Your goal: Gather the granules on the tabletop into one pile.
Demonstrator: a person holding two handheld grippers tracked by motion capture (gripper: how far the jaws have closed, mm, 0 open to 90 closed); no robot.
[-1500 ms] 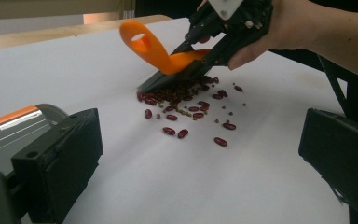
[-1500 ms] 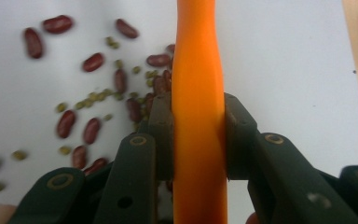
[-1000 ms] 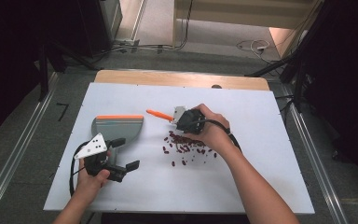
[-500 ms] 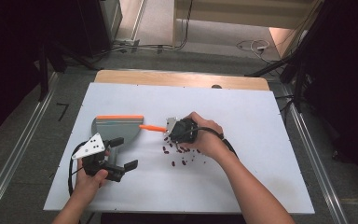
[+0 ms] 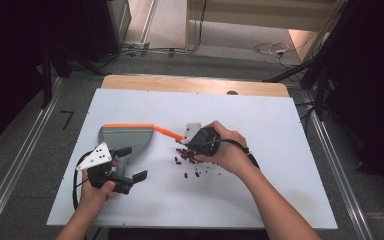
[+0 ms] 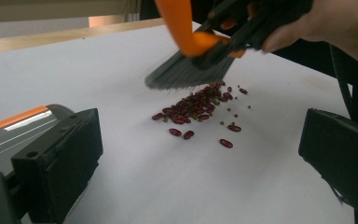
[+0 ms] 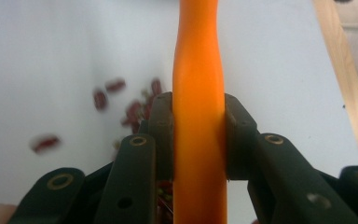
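**Brush over the beans, dustpan waiting**

From the high view I see my right gripper (image 5: 196, 141) clamped on the orange plastic handle of a small hand brush (image 5: 169, 131), held over a scatter of dark red kidney beans (image 5: 190, 161) near the middle of the white table top (image 5: 280, 140). The grey plastic dustpan with an orange rear edge (image 5: 125, 137) lies flat just left of the beans, its mouth facing them. My left gripper (image 5: 130, 165) sits below the dustpan, near its front corner, jaws parted with nothing between them.

In the left gripper view, my two black jaws stand wide apart. The brush's grey bristles (image 6: 186, 72) hang at the far edge of the bean pile (image 6: 198, 107); the dustpan (image 6: 23, 126) shows behind the left jaw.

In the right gripper view, both jaws press on the orange handle (image 7: 199, 116), which runs straight up between them. Blurred beans (image 7: 116, 100) lie on the white surface to its left.
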